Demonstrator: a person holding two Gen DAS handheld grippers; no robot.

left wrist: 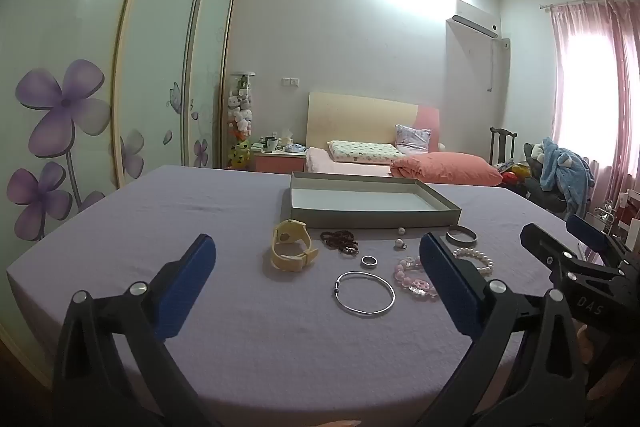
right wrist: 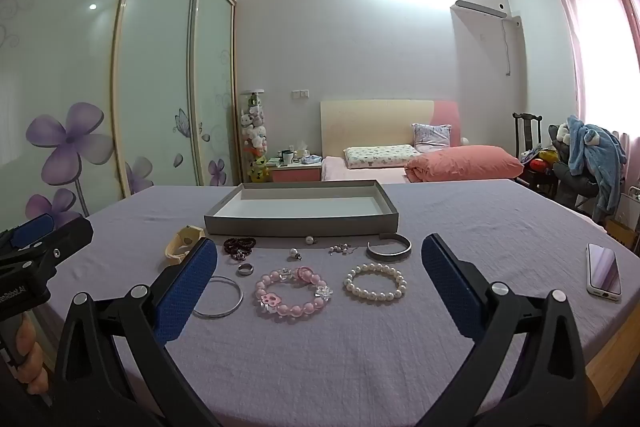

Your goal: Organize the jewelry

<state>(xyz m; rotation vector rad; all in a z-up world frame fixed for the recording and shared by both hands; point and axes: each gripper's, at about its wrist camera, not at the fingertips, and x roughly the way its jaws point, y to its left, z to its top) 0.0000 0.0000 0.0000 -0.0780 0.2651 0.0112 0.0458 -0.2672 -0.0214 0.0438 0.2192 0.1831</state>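
Two grippers stand over a lavender-covered worktop, side by side and well apart. The left gripper and the right gripper both have their jaws spread wide, with nothing between the pads.

A shallow grey cardboard tray sits at the far middle, its white floor bare, its near wall just beyond the jewelry.

Jewelry lies loose in a band between tray and grippers. From left: a yellow watch, a dark beaded bracelet, a small ring and a thin silver bangle. Nearer the middle lie a pink bead bracelet and two pearl earrings, one almost touching the tray wall. To the right are a small cluster of earrings, an open silver cuff and a pearl bracelet.

A phone lies near the right edge, well apart from the jewelry.

Open cloth runs along the near edge and on the far left and far right of the tray. The right edge shows bare wood.
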